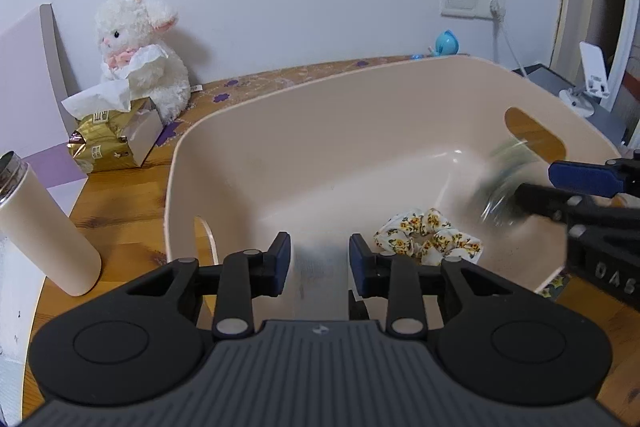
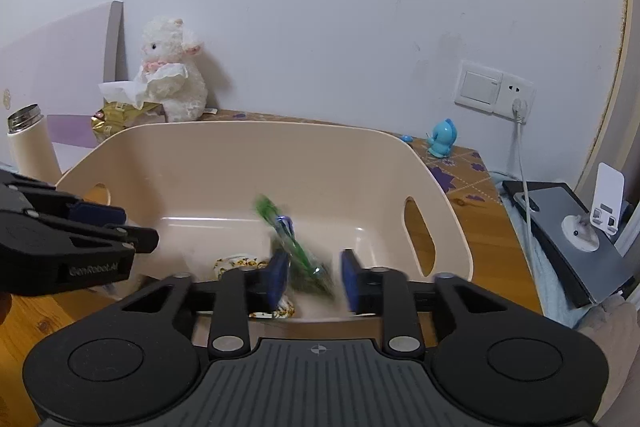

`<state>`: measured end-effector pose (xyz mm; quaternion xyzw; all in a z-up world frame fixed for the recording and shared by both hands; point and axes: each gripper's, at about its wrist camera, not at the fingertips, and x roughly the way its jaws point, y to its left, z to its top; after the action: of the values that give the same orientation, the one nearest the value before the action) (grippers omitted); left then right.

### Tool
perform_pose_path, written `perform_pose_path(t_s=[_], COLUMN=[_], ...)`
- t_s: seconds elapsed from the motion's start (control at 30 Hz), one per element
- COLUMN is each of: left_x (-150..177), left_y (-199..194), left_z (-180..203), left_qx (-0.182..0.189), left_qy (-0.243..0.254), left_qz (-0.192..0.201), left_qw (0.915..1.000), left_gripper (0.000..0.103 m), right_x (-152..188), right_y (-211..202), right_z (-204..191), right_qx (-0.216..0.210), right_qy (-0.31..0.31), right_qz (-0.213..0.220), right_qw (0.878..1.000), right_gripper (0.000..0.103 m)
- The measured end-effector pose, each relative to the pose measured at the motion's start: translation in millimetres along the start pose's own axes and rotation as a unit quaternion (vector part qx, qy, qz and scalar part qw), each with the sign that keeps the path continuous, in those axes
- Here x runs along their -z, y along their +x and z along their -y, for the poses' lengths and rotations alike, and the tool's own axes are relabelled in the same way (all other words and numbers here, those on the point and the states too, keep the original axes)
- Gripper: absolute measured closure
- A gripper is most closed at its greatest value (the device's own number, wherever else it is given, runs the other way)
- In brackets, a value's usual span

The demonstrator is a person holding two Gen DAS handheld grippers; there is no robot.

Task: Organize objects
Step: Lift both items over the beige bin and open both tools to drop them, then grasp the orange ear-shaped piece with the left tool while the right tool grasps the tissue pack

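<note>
Right wrist view showed a green and blue packet [image 2: 294,245], blurred, between the spread fingers of the right gripper [image 2: 314,281], touching neither pad so far as the blur allowed, above the floor of the beige basket [image 2: 224,163]. Left wrist view caught the same packet [image 1: 502,187] only as a pale smear at the tips of the right gripper [image 1: 532,187] entering from the right, but it showed the floral scrunchie [image 1: 428,235] whole, lying on the basket's [image 1: 280,147] floor near the right end; from the right wrist the scrunchie [image 2: 236,263] was mostly hidden behind a finger. The left gripper [image 1: 320,263] hung open and empty over the near rim. Only the left view showed the cream bottle [image 1: 40,223] standing close on the wooden surface [image 1: 120,203].
</note>
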<state>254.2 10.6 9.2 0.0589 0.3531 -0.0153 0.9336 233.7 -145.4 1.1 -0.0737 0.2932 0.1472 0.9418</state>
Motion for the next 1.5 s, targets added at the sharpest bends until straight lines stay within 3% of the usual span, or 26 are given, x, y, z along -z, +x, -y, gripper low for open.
perform_pose_path(t_s=[0.03, 0.1, 0.17, 0.47, 0.7, 1.03, 1.5], left_x=[-1.1, -0.6, -0.3, 9.9, 38.4, 86.7, 108.5], left_y=[-4.3, -14.9, -27.2, -72.7, -85.4, -64.7, -24.3], left_z=[-0.8, -4.2, -7.7, -14.6, -29.3, -41.1, -32.8], left_qx=[-0.003, -0.023, -0.023, -0.02, 0.001, 0.012, 0.026], left_qy=[-0.003, -0.016, -0.032, -0.039, -0.06, -0.072, -0.067], left_qz=[0.004, 0.016, 0.029, 0.048, 0.02, -0.036, -0.079], left_qw=[1.0, 0.9995, 0.9988, 0.9979, 0.998, 0.9967, 0.9943], left_gripper=[0.04, 0.013, 0.013, 0.009, 0.006, 0.006, 0.007], right_x=[0.5, 1.6, 3.4, 13.5, 33.8, 71.9, 99.3], right_y=[-2.4, -9.4, -17.7, -68.6, -89.1, -70.8, -27.0], right_z=[0.2, 2.7, 4.6, 7.1, 1.3, -8.9, -15.9], right_qx=[0.001, -0.004, -0.005, -0.013, -0.019, -0.027, -0.044], right_qy=[0.0, 0.005, 0.013, 0.018, 0.013, -0.003, 0.001], right_qz=[0.003, 0.008, 0.011, 0.035, 0.025, -0.032, -0.08], right_qw=[1.0, 1.0, 1.0, 0.999, 0.999, 0.999, 0.996], right_gripper=[0.056, 0.051, 0.043, 0.027, 0.019, 0.016, 0.014])
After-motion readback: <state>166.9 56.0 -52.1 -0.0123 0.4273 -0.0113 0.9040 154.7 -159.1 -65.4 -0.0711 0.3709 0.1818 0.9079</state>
